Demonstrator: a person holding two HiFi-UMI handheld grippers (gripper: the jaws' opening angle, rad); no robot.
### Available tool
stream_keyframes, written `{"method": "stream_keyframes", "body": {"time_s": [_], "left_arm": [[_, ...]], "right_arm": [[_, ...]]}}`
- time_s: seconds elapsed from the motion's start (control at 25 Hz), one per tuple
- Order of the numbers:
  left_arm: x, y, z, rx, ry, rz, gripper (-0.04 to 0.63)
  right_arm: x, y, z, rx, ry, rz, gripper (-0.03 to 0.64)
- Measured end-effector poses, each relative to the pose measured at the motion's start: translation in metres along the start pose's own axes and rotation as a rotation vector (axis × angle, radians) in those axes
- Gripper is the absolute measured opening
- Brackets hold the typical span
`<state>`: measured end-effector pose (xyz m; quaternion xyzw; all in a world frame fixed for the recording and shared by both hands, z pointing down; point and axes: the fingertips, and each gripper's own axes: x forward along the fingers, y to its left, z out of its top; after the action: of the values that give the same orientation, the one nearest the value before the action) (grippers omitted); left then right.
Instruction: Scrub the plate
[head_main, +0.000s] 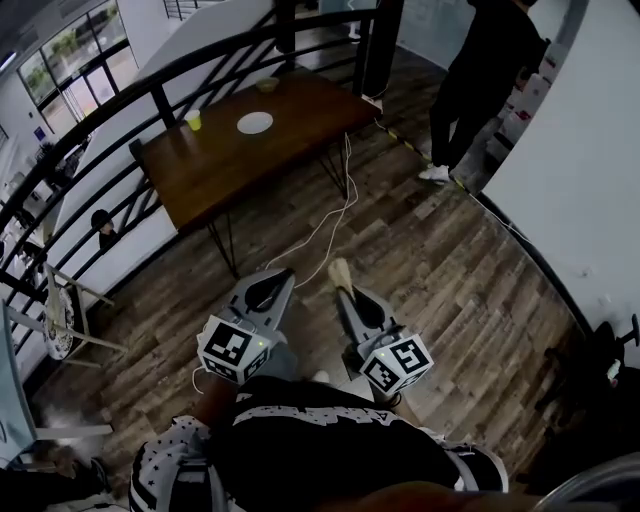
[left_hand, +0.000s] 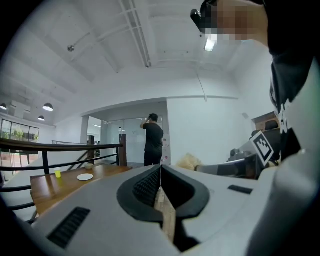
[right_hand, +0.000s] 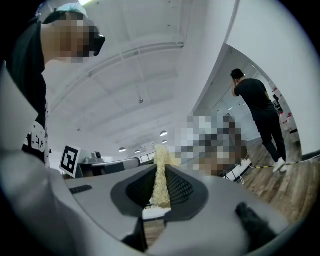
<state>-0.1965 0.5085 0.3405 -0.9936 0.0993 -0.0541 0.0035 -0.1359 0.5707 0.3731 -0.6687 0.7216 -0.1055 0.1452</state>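
Our right gripper (right_hand: 159, 171) has its fingers pinching a pale, fibrous scrubber (right_hand: 161, 152), whose frayed end sticks out past the tips. The fingers of our left gripper (left_hand: 161, 169) are pressed together with nothing between them. Both are held low in front of us over the wooden floor (head_main: 450, 270), side by side and not touching. The plate (head_main: 255, 122) lies well apart from us, on the brown desk (head_main: 225, 170) by the black railing (head_main: 120, 110), so we judge the step in hand to be the approach. To do it well we should keep the pinch firm so the scrubber does not slip, step clear of the white cable (head_main: 335, 220) that trails from the desk leg, and on arrival spread the left fingers to steady the plate's rim while the right one rubs. The plate looks bare. A yellow cup (head_main: 194, 121) stands just beside it and a small bowl (head_main: 266, 85) near the far edge; from here we cannot tell what either holds. A person in black (head_main: 490, 70) stands beyond the desk.
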Motion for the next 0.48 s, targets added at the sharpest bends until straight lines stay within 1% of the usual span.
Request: {"method": "stream_keyframes", "body": {"time_s": [0.28,0.48], "left_arm": [[0.005,0.019,-0.003,-0.019,-0.006,0.035,0.014],[0.009,0.042,-0.006,-0.039,-0.015,0.063,0.014]], "right_arm": [[0.021,-0.003,0.000,-0.016,0.027,0.040,0.049],[0.042,-0.004,-0.001,-0.024,0.050,0.064,0.049]]}}
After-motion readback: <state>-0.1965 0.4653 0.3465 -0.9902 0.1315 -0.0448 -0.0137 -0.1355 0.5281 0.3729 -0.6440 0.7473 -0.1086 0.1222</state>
